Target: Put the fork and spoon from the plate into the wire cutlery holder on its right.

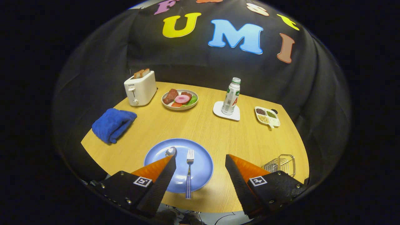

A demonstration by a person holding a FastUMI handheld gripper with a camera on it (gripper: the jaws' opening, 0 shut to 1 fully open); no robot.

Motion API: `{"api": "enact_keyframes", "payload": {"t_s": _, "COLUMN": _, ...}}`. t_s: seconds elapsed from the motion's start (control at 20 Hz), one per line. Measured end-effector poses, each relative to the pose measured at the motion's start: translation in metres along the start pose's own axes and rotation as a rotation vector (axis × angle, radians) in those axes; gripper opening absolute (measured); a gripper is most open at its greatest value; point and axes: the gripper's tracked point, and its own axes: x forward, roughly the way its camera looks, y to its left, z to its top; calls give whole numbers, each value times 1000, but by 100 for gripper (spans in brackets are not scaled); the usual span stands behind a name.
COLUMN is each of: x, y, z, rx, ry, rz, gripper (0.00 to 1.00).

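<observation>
On the round wooden table, the round blue plate lies nearest, holding the metal spoon on its left and the checked-handled fork beside it on the right; the silver wire cutlery holder stands right of the plate. The gripper hangs over the plate with fingers spread, fork between them, spoon bowl just beyond the left fingertip. Behind, left to right: folded blue towel, white toaster with toast, grey bowl of food, white bottle on a white square coaster, white divided dish.

One of the fingers hides the spoon handle — wire holder partly hidden too.

Toaster, food bowl, bottle on coaster, grain dish, blue cloth on wooden table.
</observation>
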Motion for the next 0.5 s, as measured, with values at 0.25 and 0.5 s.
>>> {"api": "enact_keyframes", "payload": {"t_s": 0.25, "x": 25, "y": 11, "z": -40, "rx": -68, "ry": 145, "rz": 28, "gripper": 85}}
{"api": "enact_keyframes", "payload": {"t_s": 0.5, "x": 42, "y": 17, "z": -61, "rx": -56, "ry": 260, "rz": 50, "gripper": 59}}
